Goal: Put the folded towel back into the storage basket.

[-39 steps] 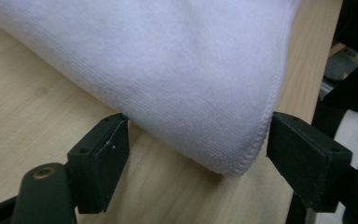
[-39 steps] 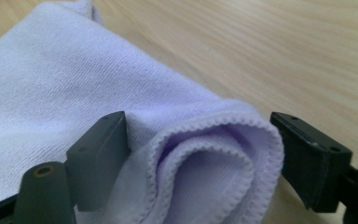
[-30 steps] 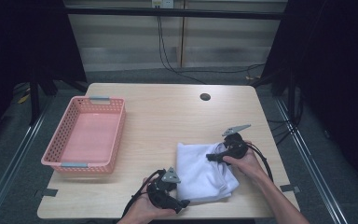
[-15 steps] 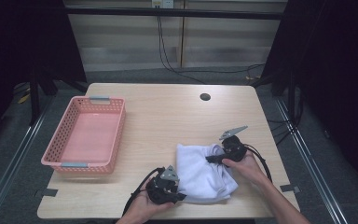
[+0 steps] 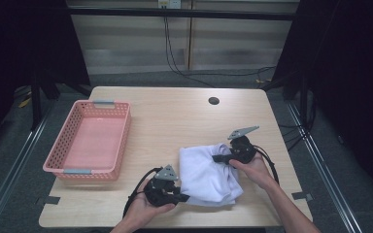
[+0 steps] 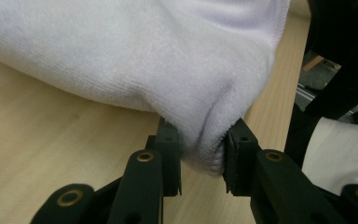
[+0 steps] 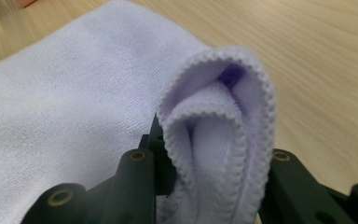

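High view: towel (image 5: 206, 172) lies at the table's (image 5: 175, 121) near right, gripped by left gripper (image 5: 180, 197) and right gripper (image 5: 219, 158), jaws just closed. Risk: bunched edges may slip out during lifting.

The basket (image 5: 88, 141) sits on the left side of the bench (image 5: 175, 111). The towel (image 5: 206, 170) lies to its right, near the front edge. A small hole (image 5: 213, 101) is far behind the towel.
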A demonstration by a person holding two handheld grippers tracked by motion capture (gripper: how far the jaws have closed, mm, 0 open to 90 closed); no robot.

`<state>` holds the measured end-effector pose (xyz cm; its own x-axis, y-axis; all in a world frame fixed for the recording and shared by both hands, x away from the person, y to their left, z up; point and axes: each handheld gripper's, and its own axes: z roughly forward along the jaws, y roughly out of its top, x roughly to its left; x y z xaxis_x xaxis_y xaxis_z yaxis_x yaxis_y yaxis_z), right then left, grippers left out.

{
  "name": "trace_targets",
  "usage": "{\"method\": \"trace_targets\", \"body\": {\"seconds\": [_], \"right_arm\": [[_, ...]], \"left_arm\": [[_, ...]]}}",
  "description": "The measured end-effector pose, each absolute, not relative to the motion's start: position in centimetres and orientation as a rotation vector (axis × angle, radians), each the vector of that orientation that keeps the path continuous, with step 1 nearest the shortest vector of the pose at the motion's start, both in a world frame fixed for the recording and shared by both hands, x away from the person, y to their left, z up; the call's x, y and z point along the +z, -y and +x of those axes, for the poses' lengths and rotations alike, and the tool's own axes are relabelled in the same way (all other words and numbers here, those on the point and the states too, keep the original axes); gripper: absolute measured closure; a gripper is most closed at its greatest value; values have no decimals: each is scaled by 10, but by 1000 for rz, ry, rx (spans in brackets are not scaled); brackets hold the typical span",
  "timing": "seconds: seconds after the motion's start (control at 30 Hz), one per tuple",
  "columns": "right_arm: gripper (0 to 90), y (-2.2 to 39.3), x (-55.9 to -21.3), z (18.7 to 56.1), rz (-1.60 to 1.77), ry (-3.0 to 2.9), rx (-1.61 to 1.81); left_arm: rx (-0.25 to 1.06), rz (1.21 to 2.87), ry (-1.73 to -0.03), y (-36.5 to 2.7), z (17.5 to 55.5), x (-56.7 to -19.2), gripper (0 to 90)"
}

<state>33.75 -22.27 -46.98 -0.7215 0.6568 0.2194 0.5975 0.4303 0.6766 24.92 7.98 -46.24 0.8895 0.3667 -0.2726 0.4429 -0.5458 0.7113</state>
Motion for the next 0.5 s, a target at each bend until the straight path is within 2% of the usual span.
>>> {"method": "trace_targets", "body": {"seconds": [0.5], "right_arm": [[681,197,-434,362,1083,-2576,1293]], "left_arm": [[-25,2104,-629,-124,265,-425,726]]}}
